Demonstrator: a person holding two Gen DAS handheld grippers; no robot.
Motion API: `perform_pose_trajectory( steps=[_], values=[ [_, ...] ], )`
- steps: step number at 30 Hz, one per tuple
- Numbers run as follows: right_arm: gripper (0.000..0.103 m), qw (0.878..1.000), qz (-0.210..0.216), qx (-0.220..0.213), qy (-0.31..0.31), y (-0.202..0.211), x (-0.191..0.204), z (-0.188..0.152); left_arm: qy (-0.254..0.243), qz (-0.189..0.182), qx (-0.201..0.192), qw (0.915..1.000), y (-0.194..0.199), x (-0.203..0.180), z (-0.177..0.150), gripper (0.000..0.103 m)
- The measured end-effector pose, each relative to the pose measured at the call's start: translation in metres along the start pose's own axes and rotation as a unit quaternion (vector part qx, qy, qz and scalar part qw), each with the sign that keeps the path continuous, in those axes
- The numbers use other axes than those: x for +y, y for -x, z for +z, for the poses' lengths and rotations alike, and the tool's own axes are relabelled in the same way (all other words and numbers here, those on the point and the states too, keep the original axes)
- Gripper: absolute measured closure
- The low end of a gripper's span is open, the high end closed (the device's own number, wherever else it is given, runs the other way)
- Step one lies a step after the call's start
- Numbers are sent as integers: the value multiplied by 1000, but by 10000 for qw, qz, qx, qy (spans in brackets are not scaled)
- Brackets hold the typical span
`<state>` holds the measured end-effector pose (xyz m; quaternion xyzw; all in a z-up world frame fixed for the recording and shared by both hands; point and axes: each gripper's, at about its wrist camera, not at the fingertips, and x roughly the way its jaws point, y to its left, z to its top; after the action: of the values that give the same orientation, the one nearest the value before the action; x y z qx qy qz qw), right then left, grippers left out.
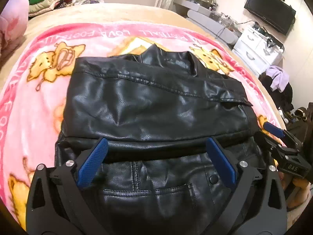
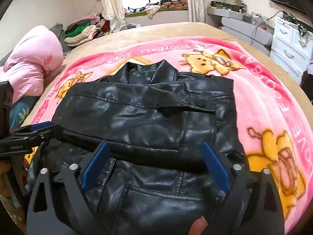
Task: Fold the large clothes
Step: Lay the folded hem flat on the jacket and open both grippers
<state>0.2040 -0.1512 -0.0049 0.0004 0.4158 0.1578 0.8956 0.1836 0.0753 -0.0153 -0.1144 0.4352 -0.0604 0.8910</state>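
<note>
A black leather jacket (image 1: 152, 101) (image 2: 148, 113) lies folded on a pink cartoon blanket (image 1: 39, 101) (image 2: 264, 101). Its collar points away from me and a sleeve is laid across its chest. My left gripper (image 1: 156, 141) hovers open over the near left part of the jacket, with its blue pads wide apart and touching nothing. Over the near right part, my right gripper (image 2: 155, 143) is also open, and only the jacket's surface shows between its pads. Each gripper appears at the edge of the other's view: the right gripper (image 1: 273, 131) and the left gripper (image 2: 39, 127).
The blanket covers a tan bed (image 2: 156, 29). A pink quilt (image 2: 33, 62) and a heap of clothes (image 2: 82, 31) sit at the far left. White drawers (image 2: 289, 41), a wall television (image 1: 270, 9) and more clothes (image 1: 277, 78) are off the bed's right side.
</note>
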Motion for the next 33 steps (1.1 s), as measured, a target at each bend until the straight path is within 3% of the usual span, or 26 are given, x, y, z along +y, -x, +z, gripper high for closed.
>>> perform_pose_trajectory(
  steps=[13,33],
  values=[
    [6,9997,-41,-241,34,30,5,-1,-48,103,-157,9998,23,-6,0,9],
    [5,9983,69,-555,188,92,8,-12,-1,200,-817,9965,90,-20,-17,9]
  ],
)
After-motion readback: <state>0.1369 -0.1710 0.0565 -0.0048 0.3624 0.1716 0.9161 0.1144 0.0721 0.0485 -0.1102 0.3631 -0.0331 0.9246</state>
